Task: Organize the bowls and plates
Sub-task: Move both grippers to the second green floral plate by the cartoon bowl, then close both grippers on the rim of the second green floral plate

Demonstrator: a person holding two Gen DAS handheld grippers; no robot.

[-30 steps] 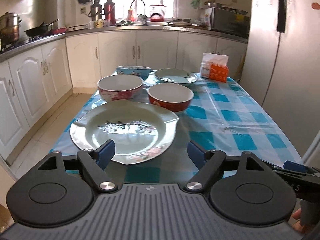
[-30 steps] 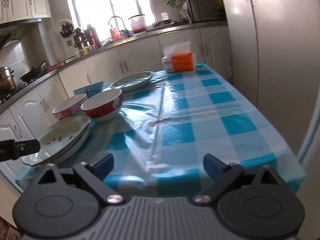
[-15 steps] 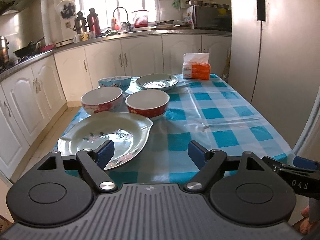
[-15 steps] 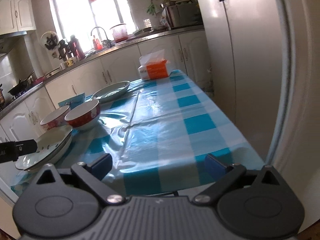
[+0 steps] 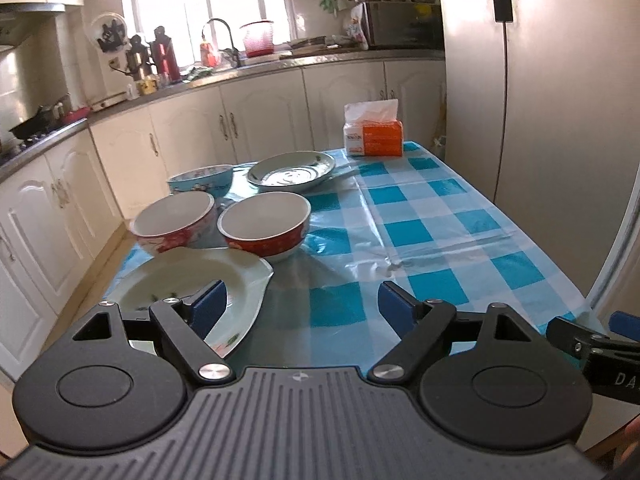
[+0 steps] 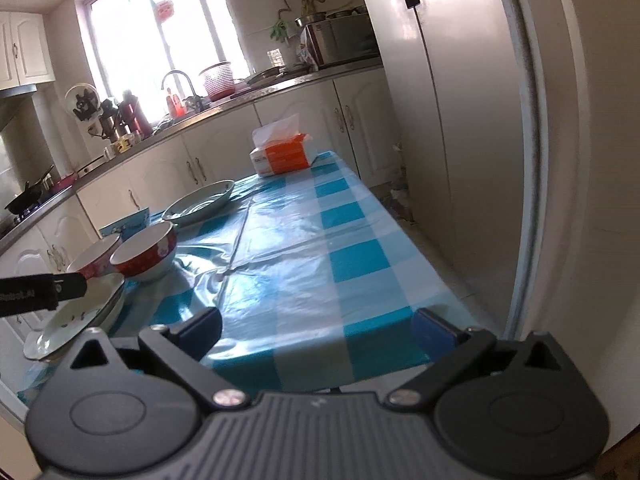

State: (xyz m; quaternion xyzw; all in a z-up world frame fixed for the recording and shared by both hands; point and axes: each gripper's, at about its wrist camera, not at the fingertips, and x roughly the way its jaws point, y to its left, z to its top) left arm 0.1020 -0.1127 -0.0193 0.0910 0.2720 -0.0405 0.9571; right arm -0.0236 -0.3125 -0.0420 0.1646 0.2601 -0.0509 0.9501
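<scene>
— How are the tools held?
— The left tool and right tool are both spread wide, nothing gripped, at the counter's near edge.
— Where is the crockery?
— Nearest, a pale plate is seen on the counter's left side; behind it, two red bowls are set side by side; farther, a blue bowl and green plate.
</scene>
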